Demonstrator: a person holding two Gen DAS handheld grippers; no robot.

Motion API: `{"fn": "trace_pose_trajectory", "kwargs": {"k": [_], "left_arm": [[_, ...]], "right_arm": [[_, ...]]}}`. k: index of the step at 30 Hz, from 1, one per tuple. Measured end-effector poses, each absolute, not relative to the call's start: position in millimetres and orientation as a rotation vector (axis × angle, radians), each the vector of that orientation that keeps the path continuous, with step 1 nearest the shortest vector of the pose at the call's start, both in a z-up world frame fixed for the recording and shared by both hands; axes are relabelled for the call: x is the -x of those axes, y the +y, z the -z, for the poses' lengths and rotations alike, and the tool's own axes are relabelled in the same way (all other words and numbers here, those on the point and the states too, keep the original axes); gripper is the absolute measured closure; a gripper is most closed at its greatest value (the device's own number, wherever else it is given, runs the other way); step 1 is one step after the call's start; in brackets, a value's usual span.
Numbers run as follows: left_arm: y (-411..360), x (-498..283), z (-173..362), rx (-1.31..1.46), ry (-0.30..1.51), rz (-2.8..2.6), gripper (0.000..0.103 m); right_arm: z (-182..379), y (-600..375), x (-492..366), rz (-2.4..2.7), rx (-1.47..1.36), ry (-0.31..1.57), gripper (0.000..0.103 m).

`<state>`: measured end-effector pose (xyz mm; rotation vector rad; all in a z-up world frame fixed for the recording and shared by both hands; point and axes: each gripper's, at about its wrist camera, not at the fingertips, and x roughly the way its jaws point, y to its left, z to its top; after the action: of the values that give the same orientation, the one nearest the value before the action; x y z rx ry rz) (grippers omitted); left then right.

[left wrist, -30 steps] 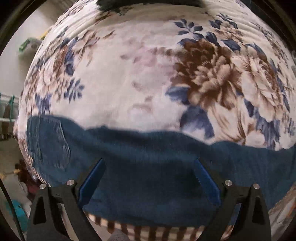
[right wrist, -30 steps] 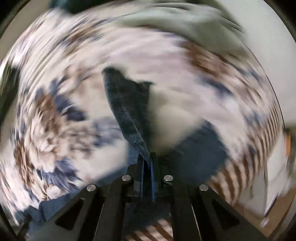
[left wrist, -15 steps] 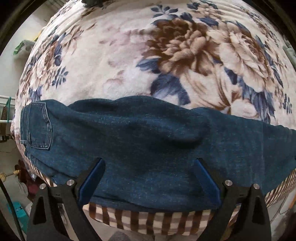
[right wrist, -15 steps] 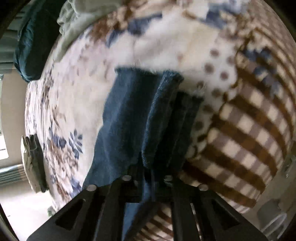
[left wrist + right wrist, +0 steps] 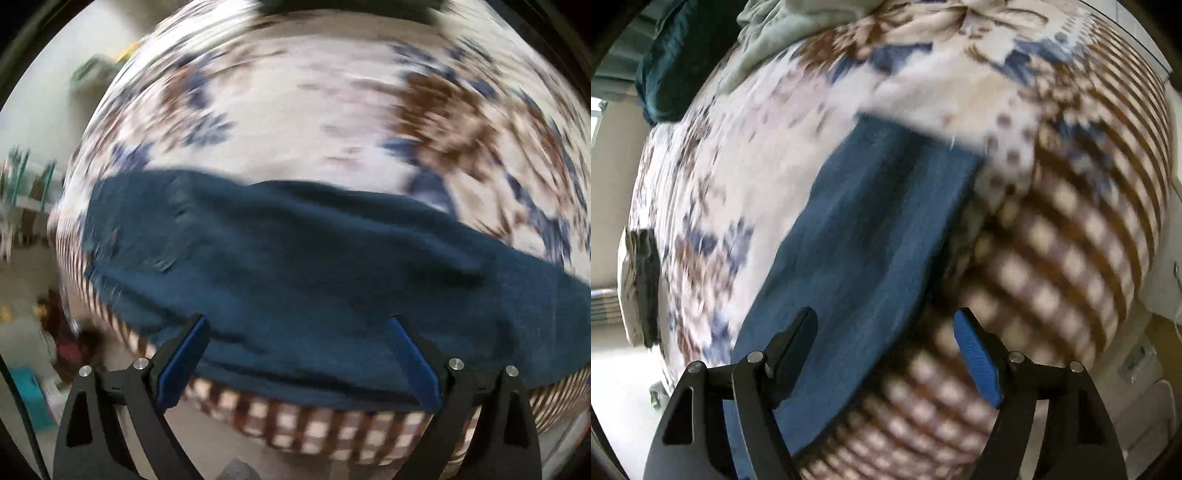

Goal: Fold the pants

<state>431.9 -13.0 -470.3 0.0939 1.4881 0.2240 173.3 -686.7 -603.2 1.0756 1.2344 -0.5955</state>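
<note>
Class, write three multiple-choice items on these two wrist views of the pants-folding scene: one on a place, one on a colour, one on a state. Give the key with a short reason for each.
1. Where do the pants lie?
A. on the floral blanket, close to its checked border
B. on the floor
C. over a chair back

2. What colour are the pants?
A. beige
B. dark blue
C. red

3. How do the right gripper's fingers stand?
A. closed on the cloth
B. closed on nothing
C. apart, holding nothing

Key:
1 A, since the left wrist view shows the denim spread across the blanket just above the brown-and-cream checked border.
2 B, since both views show dark blue denim.
3 C, since the right wrist view shows a wide gap between the fingers, with the pant leg lying flat on the blanket beyond them.
</note>
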Motion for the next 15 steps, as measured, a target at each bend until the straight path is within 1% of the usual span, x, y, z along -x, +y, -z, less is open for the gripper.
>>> {"fn": "trace_pose_trajectory", "kwargs": {"k": [4, 8, 12, 15], "left_arm": [[67.8, -419.3, 456.9, 0.076, 1.493, -0.337, 0.006], [150.2, -410.1, 450.1, 0.201, 1.459, -0.455, 0.006], [226.2, -414.7, 461.9, 0.395, 1.439, -0.531, 0.006], [268.0, -429.2, 479.3, 0.509, 1.451, -0.509, 0.006]], "right_arm": [[595.9, -616.4, -174.5, 0.507, -1.118, 1.256, 0.024], [599.8, -527.0, -193.0, 0.34, -1.191, 1.324, 0.024], [614.4, -435.6, -229.8, 0.19, -1.253, 1.383, 0.024], [616.8, -381.1, -230.7, 0.173, -1.262, 1.423, 0.024]]}}
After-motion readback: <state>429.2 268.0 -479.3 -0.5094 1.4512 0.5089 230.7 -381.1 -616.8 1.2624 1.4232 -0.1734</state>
